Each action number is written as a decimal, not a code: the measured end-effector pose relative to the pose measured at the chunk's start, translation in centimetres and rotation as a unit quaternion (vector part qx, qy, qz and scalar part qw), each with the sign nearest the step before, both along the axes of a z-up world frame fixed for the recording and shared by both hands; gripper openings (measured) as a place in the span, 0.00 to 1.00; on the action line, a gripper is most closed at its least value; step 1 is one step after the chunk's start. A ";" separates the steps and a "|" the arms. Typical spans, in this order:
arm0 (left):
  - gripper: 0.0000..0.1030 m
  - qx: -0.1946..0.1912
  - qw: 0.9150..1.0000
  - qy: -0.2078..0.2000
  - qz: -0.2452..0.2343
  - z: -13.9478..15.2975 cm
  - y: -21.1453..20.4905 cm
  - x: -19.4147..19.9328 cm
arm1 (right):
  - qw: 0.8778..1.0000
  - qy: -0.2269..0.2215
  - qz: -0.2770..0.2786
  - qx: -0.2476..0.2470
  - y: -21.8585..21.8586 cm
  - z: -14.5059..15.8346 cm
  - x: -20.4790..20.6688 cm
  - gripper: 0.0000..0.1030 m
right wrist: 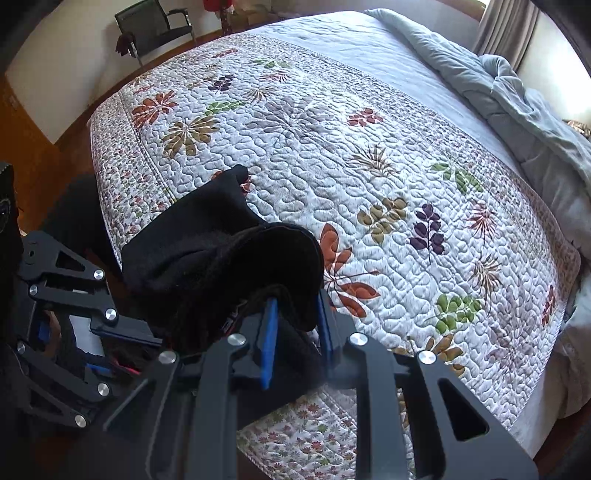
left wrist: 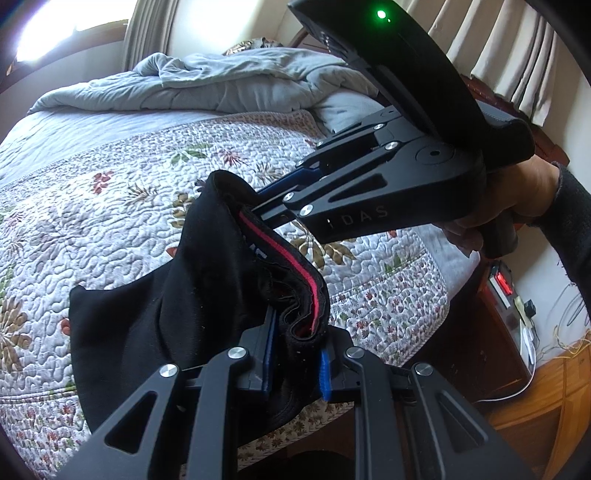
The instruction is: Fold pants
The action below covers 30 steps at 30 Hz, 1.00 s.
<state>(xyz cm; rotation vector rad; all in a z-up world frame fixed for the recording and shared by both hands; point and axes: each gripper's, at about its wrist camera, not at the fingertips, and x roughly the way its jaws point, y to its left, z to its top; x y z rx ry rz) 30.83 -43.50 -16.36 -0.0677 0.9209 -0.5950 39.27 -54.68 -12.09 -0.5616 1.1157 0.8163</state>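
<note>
The black pants (left wrist: 166, 314) hang bunched just above the floral quilt, and their waistband shows a red stripe (left wrist: 291, 262) inside. At the bottom of the left wrist view, my left gripper (left wrist: 297, 354) is shut on one part of the waistband, its blue pads pressing the cloth. My right gripper (left wrist: 258, 208) comes in from the upper right, held by a hand (left wrist: 517, 199), and bites the waistband's far end. In the right wrist view the right gripper (right wrist: 295, 332) is shut on a thick fold of the pants (right wrist: 221, 258). The left gripper (right wrist: 122, 350) is close by at the left.
A bed with a floral quilt (right wrist: 369, 147) fills both views. A grey comforter (left wrist: 221, 85) lies bunched at its head. A dark nightstand (left wrist: 480, 332) with a red-lit device stands beside the bed, and a chair (right wrist: 155, 26) stands against the far wall.
</note>
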 end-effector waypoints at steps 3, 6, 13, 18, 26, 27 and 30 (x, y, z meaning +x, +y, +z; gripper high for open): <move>0.18 0.005 1.000 0.004 -0.004 -0.7 -0.6 0.0 | 1.000 0.005 -0.005 0.003 -0.7 -0.8 0.0 0.19; 0.18 0.013 1.000 0.008 -0.009 -1.6 -1.4 0.0 | 1.000 0.009 -0.008 0.006 -1.3 -1.6 -0.1 0.19; 0.18 0.031 0.999 0.022 -0.018 -3.6 -3.0 0.1 | 0.999 0.025 -0.019 0.013 -2.9 -4.1 -0.2 0.19; 0.18 0.046 0.998 0.030 -0.025 -5.1 -3.9 0.0 | 0.999 0.035 -0.030 0.021 -3.8 -5.8 -0.4 0.19; 0.18 0.062 0.997 0.035 -0.033 -6.5 -5.0 -0.3 | 0.997 0.042 -0.053 0.034 -5.1 -7.4 -1.1 0.19; 0.18 0.064 0.997 0.035 -0.033 -6.7 -5.1 -0.4 | 0.997 0.042 -0.055 0.035 -5.1 -7.4 -1.1 0.19; 0.18 0.073 0.996 0.031 -0.034 -6.9 -5.5 -0.6 | 0.996 0.041 -0.065 0.038 -5.4 -7.7 -1.3 0.19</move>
